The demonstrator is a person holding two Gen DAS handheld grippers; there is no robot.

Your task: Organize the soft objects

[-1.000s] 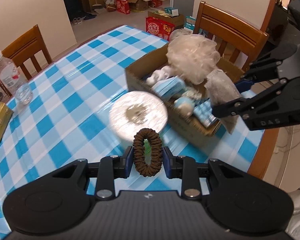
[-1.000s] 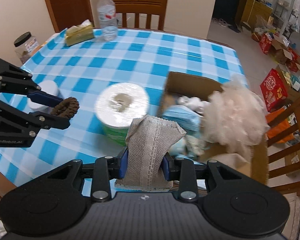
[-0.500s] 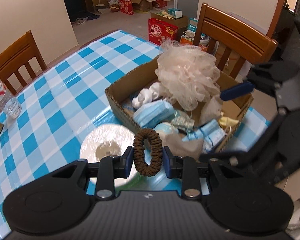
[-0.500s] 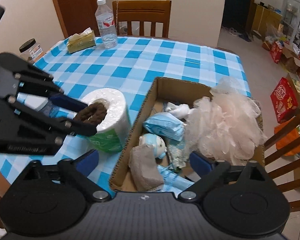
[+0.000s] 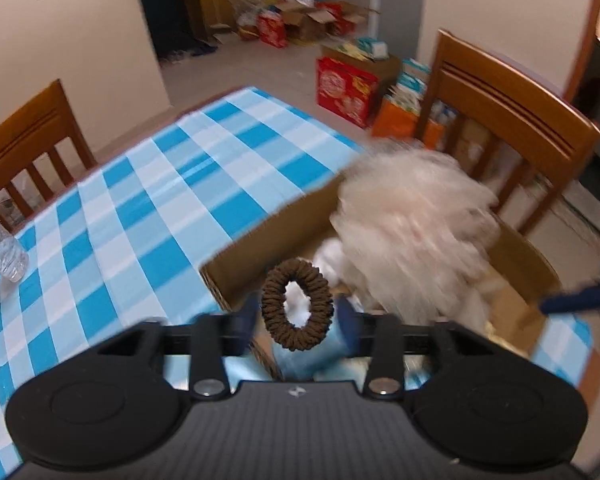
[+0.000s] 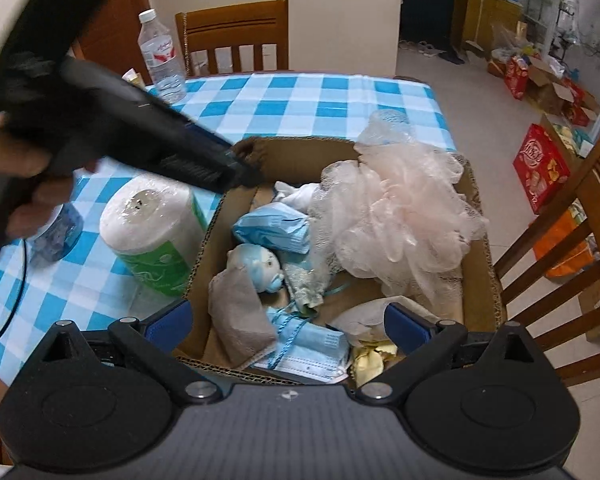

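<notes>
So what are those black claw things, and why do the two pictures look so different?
A person holds a grabbing tool in each hand. Each tool carries a camera looking along its two fingers, so each picture is one tool's view.

In the left view, the left claw is opening. The brown hair scrunchie sits between its fingers, over the cardboard box.

In the right view, the right claw is wide open and empty. Below it the box holds a fluffy bath pouf, a grey cloth, face masks and a little blue toy. A toilet paper roll stands beside the box on the checked tablecloth.
</notes>
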